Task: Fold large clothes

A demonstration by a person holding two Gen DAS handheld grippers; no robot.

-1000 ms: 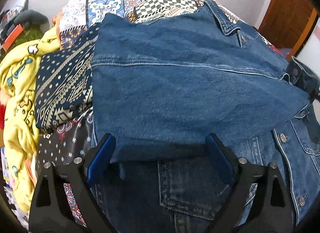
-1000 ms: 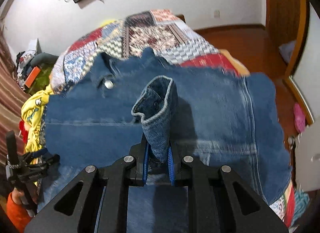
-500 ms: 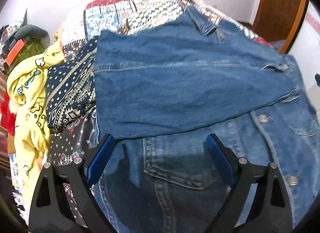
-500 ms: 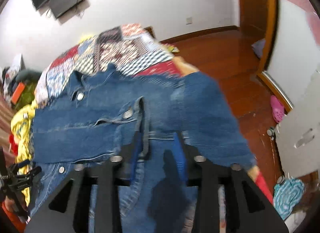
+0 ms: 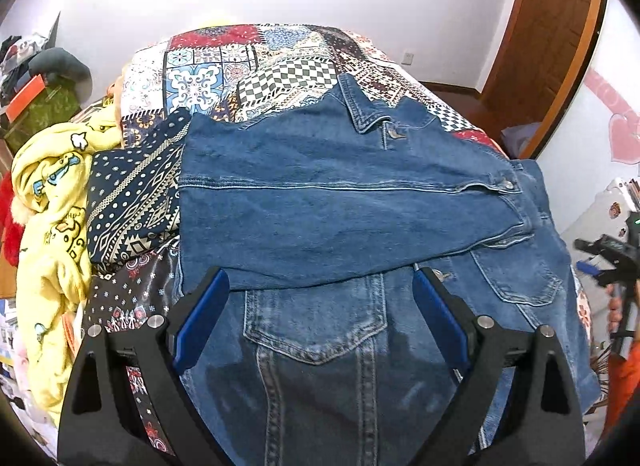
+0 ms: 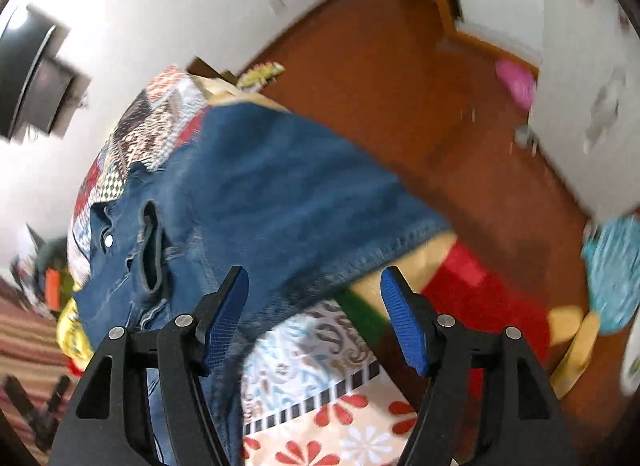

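A blue denim jacket (image 5: 328, 205) lies front-up on the bed, one sleeve (image 5: 360, 225) folded across its chest. My left gripper (image 5: 320, 286) hovers open above the lower chest pocket, holding nothing. In the right wrist view the jacket (image 6: 260, 193) drapes toward the bed's side edge, and the released sleeve cuff (image 6: 150, 246) lies on it. My right gripper (image 6: 312, 282) is over the jacket's frayed hem with its jaws opening. The pads stand apart from the cloth. The right gripper (image 5: 600, 258) also shows at the left view's right edge, in a hand.
A patchwork quilt (image 5: 248, 65) covers the bed. A yellow printed garment (image 5: 52, 201) and a navy patterned cloth (image 5: 132, 193) lie left of the jacket. Wooden floor (image 6: 400, 85) with a pink slipper (image 6: 516, 77) and teal cloth (image 6: 612, 266) lies beyond the bed's edge.
My right gripper let go of the sleeve cuff, opened, rolled and swung toward the bed's side edge. My left gripper rose and drew back, still open.
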